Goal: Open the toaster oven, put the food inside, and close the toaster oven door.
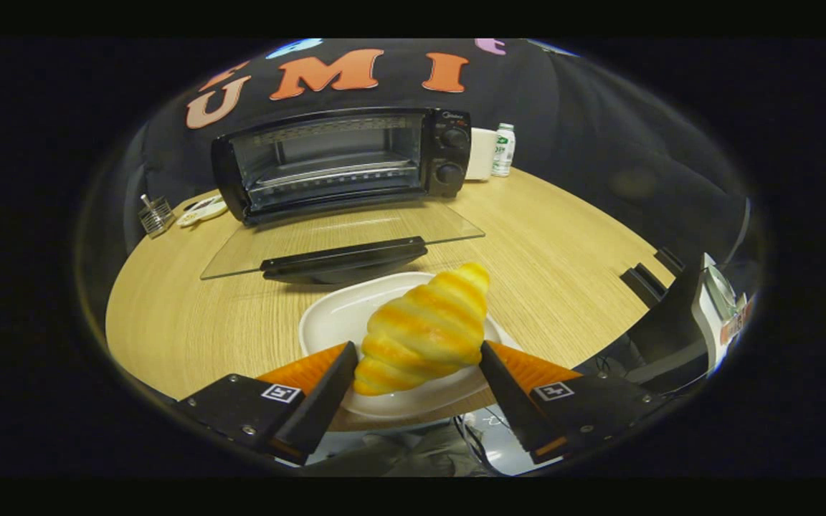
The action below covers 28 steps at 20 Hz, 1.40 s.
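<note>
**Claw straddling the croissant, oven standing open**

You are holding the claw [416, 358] low over the near edge of the counter [191, 315], pointing toward the toaster oven [341, 161]. Its fingers [327, 383] are spreading wide on either side of the croissant [424, 330], right beside the pastry; you cannot tell whether they are touching it. The croissant is lying tilted on the white plate [334, 312], its far tip pointing toward the oven. Beyond the plate, the glass door [341, 240] is lying folded down flat, its dark handle nearest you, and the wire rack inside is sitting bare. A small bottle [503, 149] is standing just beside the oven's knobs.
</note>
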Each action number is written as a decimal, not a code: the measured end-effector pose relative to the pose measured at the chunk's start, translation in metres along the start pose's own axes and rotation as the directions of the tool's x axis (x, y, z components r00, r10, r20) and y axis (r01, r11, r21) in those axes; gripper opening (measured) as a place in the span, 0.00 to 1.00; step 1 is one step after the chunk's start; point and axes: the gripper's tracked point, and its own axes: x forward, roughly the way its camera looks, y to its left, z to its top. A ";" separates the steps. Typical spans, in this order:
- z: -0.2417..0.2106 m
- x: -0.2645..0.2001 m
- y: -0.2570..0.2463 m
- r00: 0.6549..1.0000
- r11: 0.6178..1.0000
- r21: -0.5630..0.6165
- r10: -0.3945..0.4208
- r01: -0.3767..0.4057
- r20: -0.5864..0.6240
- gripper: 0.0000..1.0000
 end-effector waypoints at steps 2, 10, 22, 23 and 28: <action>0.000 0.000 0.002 1.000 1.000 0.004 0.000 0.000 -0.006 0.95; 0.009 -0.032 -0.013 0.999 0.996 0.086 0.031 -0.029 -0.018 0.85; 0.105 -0.047 -0.011 0.985 0.993 -0.072 0.107 -0.098 0.133 0.85; 0.113 -0.046 -0.005 0.982 0.989 -0.097 0.127 -0.114 0.141 0.85; 0.161 -0.030 0.019 0.963 0.967 -0.177 0.211 -0.181 0.169 0.85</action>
